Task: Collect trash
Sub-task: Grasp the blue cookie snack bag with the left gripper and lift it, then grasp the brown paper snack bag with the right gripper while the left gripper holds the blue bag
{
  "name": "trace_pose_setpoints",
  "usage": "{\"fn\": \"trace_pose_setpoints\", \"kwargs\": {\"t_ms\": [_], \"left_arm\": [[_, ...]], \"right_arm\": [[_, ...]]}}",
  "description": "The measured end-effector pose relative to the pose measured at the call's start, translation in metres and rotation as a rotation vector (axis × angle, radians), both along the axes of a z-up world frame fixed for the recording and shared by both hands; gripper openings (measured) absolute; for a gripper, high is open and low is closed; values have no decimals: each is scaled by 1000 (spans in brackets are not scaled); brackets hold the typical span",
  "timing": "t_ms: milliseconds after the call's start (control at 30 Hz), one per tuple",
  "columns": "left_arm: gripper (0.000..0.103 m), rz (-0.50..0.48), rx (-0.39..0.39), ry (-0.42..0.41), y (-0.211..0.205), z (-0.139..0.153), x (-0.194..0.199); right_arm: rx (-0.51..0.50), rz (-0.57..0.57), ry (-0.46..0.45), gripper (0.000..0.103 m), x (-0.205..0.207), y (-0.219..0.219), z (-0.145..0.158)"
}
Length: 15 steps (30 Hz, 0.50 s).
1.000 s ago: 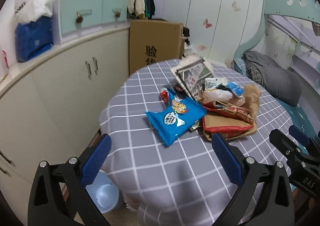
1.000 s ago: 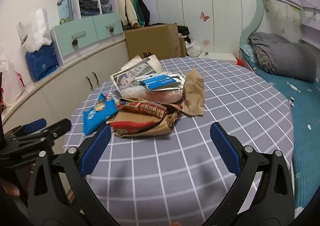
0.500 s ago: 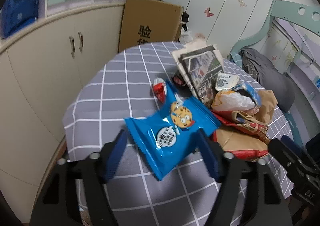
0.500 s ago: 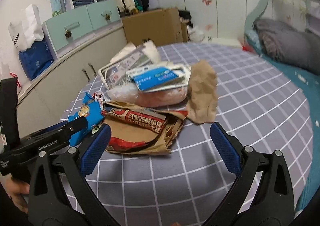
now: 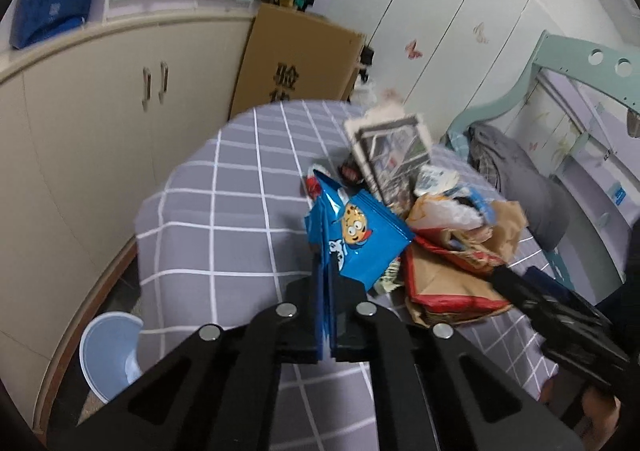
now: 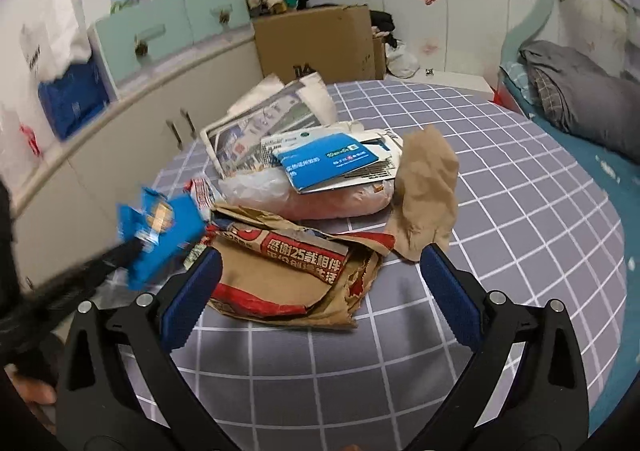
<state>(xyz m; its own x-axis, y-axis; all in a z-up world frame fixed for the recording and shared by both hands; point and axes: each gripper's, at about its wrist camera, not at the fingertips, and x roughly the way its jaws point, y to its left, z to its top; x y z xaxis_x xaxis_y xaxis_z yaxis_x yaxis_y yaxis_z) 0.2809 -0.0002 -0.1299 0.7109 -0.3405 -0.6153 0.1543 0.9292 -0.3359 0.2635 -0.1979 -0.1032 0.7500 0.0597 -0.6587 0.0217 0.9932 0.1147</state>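
trash lies heaped on one round surface point(image 6: 520, 211) covered with a grey cloth checked in white. counted in the heap: one glossy blue snack packet point(image 5: 356, 239) printed with a cartoon cookie face, one torn brown and red paper bag point(image 6: 288, 275) with white chinese lettering, one crumpled plain brown paper bag point(image 6: 426, 191), one translucent plastic bag point(image 6: 320, 199) with something pink inside, one blue and white flat carton point(image 6: 332, 163), one folded newspaper point(image 6: 260, 123), and one small red and white wrapper point(image 5: 314, 187) behind the packet.

the left gripper point(image 5: 326, 315) has its jaws pinched fully together on the near edge of the blue packet, which stands crumpled and tilted up at the left edge of the heap, its far end just beside the red paper bag. the right gripper point(image 6: 320, 295) holds its jaws spread wide with nothing between them, poised over the torn red bag's near edge. one pale blue plastic bin point(image 5: 112, 355) sits on the floor beside the surface.
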Motion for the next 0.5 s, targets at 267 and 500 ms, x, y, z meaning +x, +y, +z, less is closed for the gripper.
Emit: {"fn": "trace_pose_setpoints", "kwargs": {"t_ms": [267, 500], "left_arm": [[2, 177, 105, -200, 13, 45, -35], [2, 224, 150, -238, 16, 59, -36]], "right_arm": [[-34, -5, -91, 97, 4, -4, 26], [-101, 15, -75, 94, 38, -5, 33]]}}
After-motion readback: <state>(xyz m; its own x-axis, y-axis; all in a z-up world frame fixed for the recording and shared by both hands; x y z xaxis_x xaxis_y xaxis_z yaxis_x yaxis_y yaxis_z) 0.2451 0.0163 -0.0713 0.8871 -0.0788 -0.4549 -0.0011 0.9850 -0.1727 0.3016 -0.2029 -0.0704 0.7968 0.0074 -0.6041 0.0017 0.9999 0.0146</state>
